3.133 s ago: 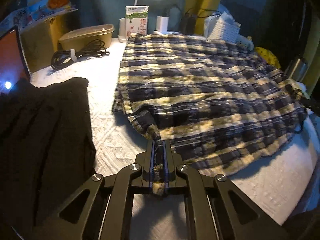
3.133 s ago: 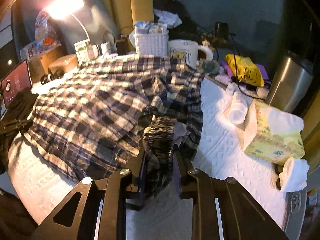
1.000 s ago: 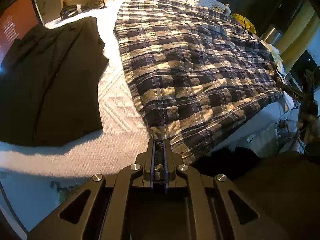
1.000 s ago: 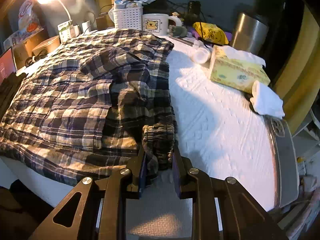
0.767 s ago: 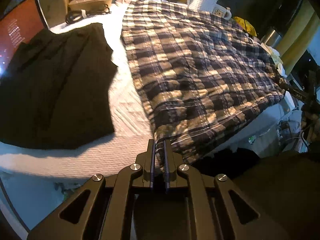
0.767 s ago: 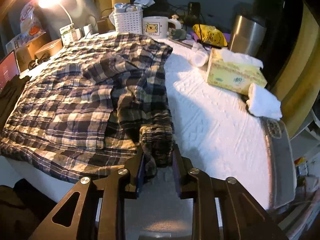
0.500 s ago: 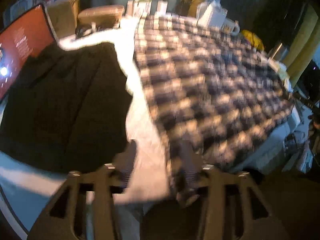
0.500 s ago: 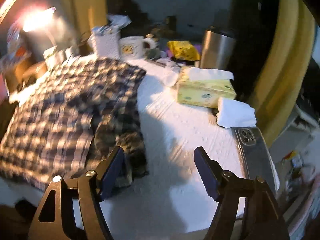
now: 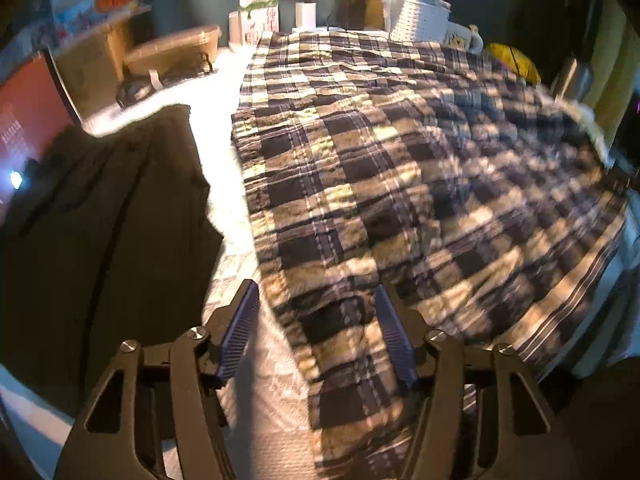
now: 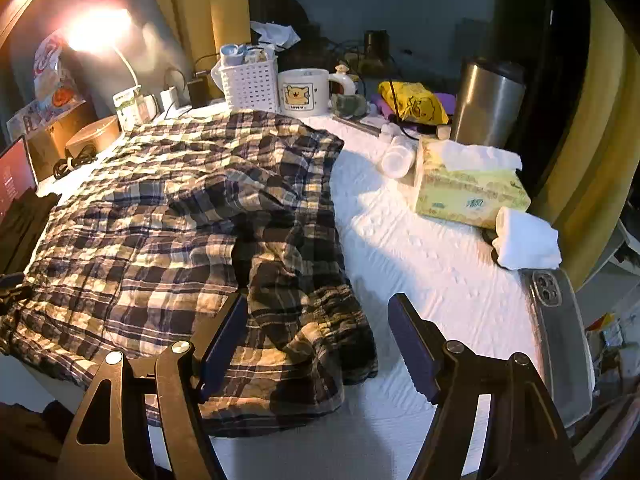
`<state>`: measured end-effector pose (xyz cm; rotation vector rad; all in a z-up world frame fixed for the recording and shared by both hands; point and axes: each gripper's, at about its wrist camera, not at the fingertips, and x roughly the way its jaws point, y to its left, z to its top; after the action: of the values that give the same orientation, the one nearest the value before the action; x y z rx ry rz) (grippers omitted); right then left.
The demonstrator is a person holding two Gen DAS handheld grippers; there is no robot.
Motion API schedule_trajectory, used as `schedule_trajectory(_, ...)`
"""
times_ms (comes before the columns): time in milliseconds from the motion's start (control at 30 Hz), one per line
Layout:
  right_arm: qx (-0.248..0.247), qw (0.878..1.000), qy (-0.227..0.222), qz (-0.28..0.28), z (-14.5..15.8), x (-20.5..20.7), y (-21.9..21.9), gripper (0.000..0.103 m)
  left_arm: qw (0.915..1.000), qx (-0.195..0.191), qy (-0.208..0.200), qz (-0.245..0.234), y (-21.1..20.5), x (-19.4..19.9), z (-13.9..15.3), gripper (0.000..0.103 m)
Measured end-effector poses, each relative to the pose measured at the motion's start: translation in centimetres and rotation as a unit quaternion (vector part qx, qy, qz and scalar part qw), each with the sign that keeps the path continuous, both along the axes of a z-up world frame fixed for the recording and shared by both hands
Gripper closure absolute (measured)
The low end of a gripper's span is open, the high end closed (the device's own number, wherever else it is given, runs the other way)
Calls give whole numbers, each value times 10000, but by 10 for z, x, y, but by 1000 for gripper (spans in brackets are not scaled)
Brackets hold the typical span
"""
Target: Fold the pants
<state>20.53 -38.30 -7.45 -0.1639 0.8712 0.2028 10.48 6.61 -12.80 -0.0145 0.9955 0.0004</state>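
With the left gripper [image 9: 316, 332] opening and the right gripper [image 10: 316, 336] let go, the plaid pants [image 10: 180, 220] should be grabbed again near the tissue box [image 10: 468, 196] side and folded flat.

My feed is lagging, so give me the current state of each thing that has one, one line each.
left gripper: jaws opening, nothing pinched
right gripper: open, empty
plaid pants: released, spread on the table, waistband end bunched
black garment: lying flat
tissue box: open, tissue sticking out
desk lamp: on

Both wrist views look steeply down, close over table edge; shared: plaid pants [image 9: 400, 168] [image 10: 180, 220], seen from opposite ends.
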Motion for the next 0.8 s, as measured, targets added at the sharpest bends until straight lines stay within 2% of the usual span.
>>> schedule_trajectory(100, 26, 9999, 100, -31, -10, 4, -4, 29, 9997, 96, -131, 165, 2, -14, -1, 41)
schedule_trajectory(200, 2, 9995, 286, -167, -22, 9, -12, 29, 9995, 108, 48, 283, 9, -23, 0, 41)
schedule_trajectory(300, 83, 9993, 298, -207, -23, 11, -19, 29, 9987, -138, 262, 410, 22, -24, 5, 41)
schedule_trajectory(367, 152, 9993, 222, -256, -18, 13, -25, 29, 9981, -344, 104, 508, 31, -17, 16, 41)
schedule_trajectory(567, 216, 9995, -101, -186, 7, 41, -27, 29, 9981, -221, -534, 199, 34, 41, 45, 41)
schedule_trajectory(733, 71, 9989, -460, 68, 36, 77, -14, 29, 9978, -61, -647, -116, 32, 106, 49, 41)
schedule_trajectory(800, 107, 9980, -611, 153, 52, 83, -13, 29, 9982, -66, -570, -181, 32, 128, 43, 41)
